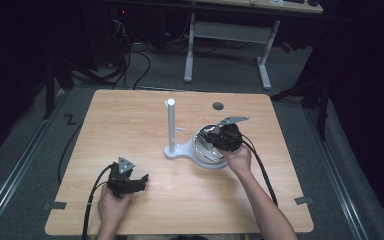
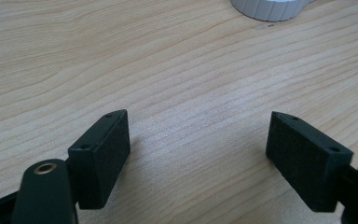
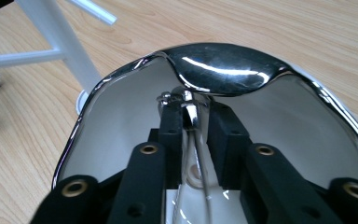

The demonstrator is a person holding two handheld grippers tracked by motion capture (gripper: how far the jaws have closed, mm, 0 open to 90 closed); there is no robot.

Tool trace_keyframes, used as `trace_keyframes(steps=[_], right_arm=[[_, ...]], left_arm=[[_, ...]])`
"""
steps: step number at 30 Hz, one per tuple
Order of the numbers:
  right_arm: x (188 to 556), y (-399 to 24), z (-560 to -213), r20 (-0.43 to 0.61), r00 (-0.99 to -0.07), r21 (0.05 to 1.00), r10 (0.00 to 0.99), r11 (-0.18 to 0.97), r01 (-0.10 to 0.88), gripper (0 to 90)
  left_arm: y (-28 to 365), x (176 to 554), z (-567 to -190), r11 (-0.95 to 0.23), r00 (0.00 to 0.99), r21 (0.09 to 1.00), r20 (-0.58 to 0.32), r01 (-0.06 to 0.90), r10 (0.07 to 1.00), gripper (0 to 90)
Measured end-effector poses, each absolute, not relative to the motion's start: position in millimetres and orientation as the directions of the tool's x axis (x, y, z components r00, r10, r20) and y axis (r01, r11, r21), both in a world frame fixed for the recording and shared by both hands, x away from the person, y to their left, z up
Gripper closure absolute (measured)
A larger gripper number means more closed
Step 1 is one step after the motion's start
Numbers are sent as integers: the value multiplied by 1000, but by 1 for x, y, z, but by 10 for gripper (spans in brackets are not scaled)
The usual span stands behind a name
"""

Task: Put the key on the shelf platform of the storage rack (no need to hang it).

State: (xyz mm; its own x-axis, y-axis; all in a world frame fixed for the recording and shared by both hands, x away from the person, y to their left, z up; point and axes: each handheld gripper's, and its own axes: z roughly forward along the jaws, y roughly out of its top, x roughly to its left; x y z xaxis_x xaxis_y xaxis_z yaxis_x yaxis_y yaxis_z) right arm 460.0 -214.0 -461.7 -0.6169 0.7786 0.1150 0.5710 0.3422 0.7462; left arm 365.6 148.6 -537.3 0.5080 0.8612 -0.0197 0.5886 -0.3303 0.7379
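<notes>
A shiny metal cup rests on the round white base of a white stand with a tall post and short pegs. My right gripper is at the cup, held by a hand from the near side. In the right gripper view the cup's chrome rim curves around the jaws. Its thin metal handle stands between the pads of my right gripper, with a small gap beside it. My left gripper rests low at the near left, open over bare wood.
The stand's post and pegs rise just left of the cup. A dark round hole sits in the wooden table behind the stand. The white base edge lies ahead of the left gripper. Cables trail off the near edge.
</notes>
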Motion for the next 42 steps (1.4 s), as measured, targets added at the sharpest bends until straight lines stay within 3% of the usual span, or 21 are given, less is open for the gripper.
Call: trace_keyframes(steps=[15,42], right_arm=[[442,-236,-443,61,-577,792,814,313,525,568],[416,-286,-409,65,-484,825,873,225,518,518]], left_arm=[[148,366,-537,-331,507,738,-18,588,861,222],[149,366,-537,-329,508,738,-21,589,861,221]])
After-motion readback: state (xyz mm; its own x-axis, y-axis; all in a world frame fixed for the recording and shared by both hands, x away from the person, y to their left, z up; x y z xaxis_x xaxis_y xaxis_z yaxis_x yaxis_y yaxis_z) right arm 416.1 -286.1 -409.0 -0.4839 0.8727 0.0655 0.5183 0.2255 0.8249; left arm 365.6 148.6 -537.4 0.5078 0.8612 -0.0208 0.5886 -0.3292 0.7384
